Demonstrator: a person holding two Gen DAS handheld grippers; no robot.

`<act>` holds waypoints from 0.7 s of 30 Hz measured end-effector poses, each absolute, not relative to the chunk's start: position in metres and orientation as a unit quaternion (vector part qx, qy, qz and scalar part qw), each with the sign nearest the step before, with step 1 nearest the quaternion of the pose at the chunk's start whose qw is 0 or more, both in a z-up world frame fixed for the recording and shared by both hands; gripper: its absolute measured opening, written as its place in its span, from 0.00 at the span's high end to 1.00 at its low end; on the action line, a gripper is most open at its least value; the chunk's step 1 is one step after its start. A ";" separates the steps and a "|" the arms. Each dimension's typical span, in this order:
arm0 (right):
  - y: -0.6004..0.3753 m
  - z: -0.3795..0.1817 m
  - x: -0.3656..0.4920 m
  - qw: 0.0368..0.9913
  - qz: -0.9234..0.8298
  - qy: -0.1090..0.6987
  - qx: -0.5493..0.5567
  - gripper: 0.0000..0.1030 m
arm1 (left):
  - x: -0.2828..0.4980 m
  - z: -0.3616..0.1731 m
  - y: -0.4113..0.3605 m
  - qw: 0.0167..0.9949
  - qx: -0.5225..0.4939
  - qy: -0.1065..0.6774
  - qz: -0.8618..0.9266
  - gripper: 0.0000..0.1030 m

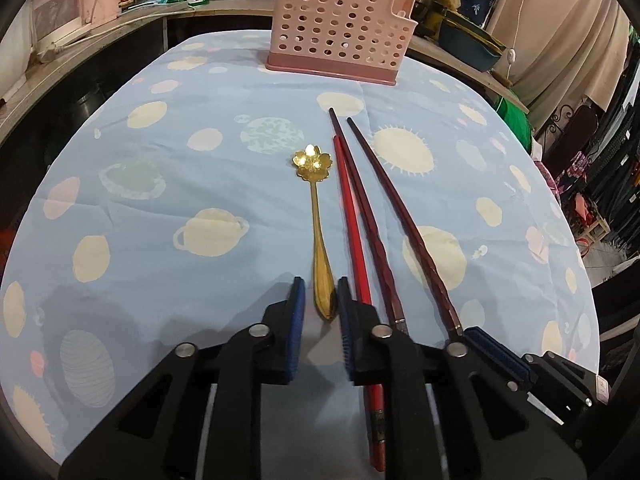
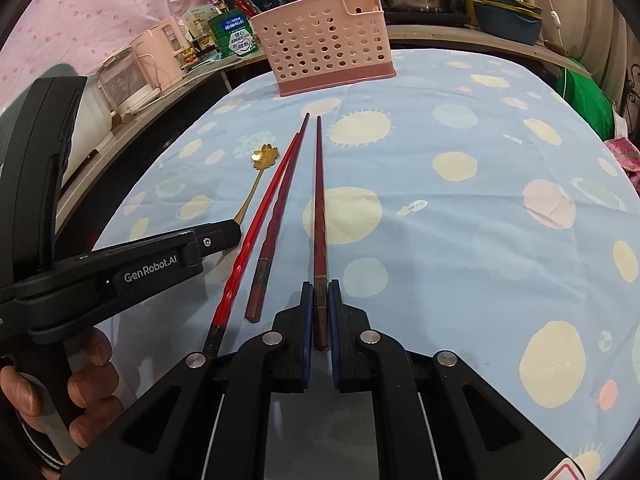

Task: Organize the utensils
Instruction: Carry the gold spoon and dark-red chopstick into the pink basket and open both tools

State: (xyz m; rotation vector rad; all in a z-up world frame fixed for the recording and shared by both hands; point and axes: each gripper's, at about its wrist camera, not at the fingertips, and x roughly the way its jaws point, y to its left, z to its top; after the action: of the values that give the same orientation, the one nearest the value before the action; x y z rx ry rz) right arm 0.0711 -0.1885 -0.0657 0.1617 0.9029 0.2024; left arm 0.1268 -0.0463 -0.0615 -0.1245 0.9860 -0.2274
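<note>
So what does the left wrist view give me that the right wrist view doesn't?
Only the left wrist view shows the left gripper astride the gold spoon handle, pads not touching it. Only the right wrist view shows the right gripper shut on the rightmost dark chopstick, and the hand holding the left tool. Both show the pink basket, the red chopstick, the other dark chopstick and the planet-print cloth.

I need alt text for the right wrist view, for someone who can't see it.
The right claw is shut on the butt end of a dark red chopstick lying on a blue planet-print tablecloth. To its left lie another dark chopstick, a bright red chopstick and a gold flower spoon; a pink perforated holder stands beyond.
</note>
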 end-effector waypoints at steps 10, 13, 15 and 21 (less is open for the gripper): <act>-0.190 -0.061 0.068 0.894 0.098 0.430 0.080 0.93 | 0.119 -0.048 -0.041 0.877 -0.062 0.462 -0.115 0.90; -0.192 -0.052 0.066 0.898 0.099 0.421 0.083 0.93 | 0.115 -0.032 -0.033 0.883 -0.071 0.449 -0.113 0.90; -0.193 -0.043 0.064 0.902 0.100 0.412 0.085 0.93 | 0.114 -0.021 -0.028 0.888 -0.077 0.439 -0.111 0.90; -0.199 -0.009 0.064 0.916 0.103 0.377 0.093 0.93 | 0.117 0.007 -0.018 0.901 -0.084 0.412 -0.106 0.92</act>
State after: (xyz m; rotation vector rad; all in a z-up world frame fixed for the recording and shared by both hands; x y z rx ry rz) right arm 0.0643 -0.1993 -0.0091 0.1923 0.7759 0.2124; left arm 0.1169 -0.0181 0.0070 -0.1747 0.8520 -0.2185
